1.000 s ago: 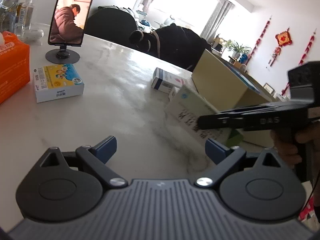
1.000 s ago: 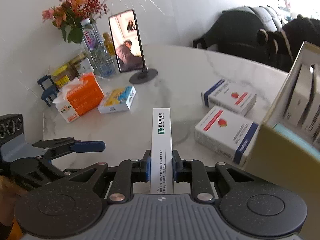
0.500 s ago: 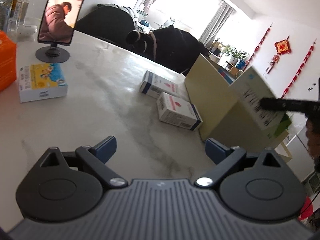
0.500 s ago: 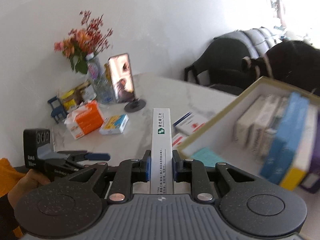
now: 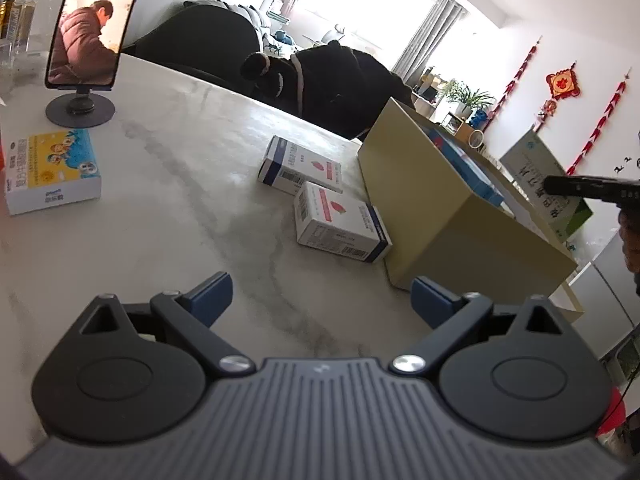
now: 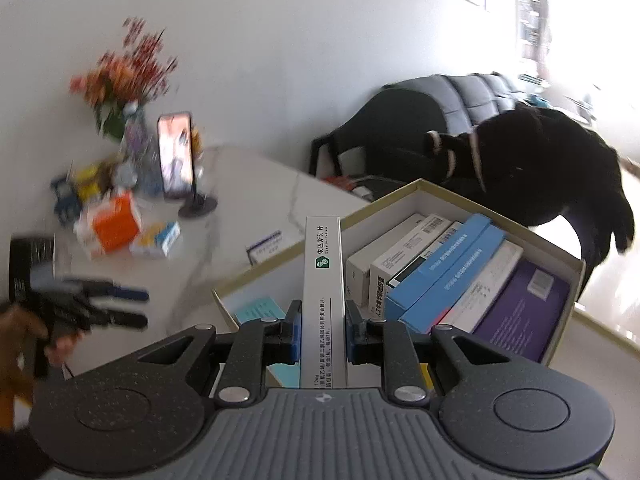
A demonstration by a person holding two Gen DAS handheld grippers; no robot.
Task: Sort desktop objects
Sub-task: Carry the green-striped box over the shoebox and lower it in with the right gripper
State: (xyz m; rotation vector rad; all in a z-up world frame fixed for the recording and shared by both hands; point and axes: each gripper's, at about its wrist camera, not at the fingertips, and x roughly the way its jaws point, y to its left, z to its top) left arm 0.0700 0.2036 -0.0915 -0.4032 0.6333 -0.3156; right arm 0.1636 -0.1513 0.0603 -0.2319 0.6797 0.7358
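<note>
My right gripper [image 6: 322, 330] is shut on a long white medicine box [image 6: 323, 280] with a green logo and holds it above the open tan cardboard box [image 6: 384, 196], which has several medicine boxes standing inside. In the left wrist view the held box [image 5: 544, 184] hangs over the tan box [image 5: 432, 208] at the right. My left gripper [image 5: 320, 300] is open and empty above the marble table [image 5: 180, 184]. Two white boxes with red marks [image 5: 336, 220] [image 5: 300, 164] lie beside the tan box.
A yellow-blue box [image 5: 52, 168] lies at the left. A phone on a round stand [image 5: 88, 40] stands at the back left. An orange tissue pack [image 6: 114, 226], a flower vase [image 6: 124, 92] and small items sit at the far end. A dark chair [image 5: 328, 76] is behind the table.
My right gripper has carried the long white box up and over the open tan box. My left gripper has drifted slightly; the two red-marked boxes now show fully.
</note>
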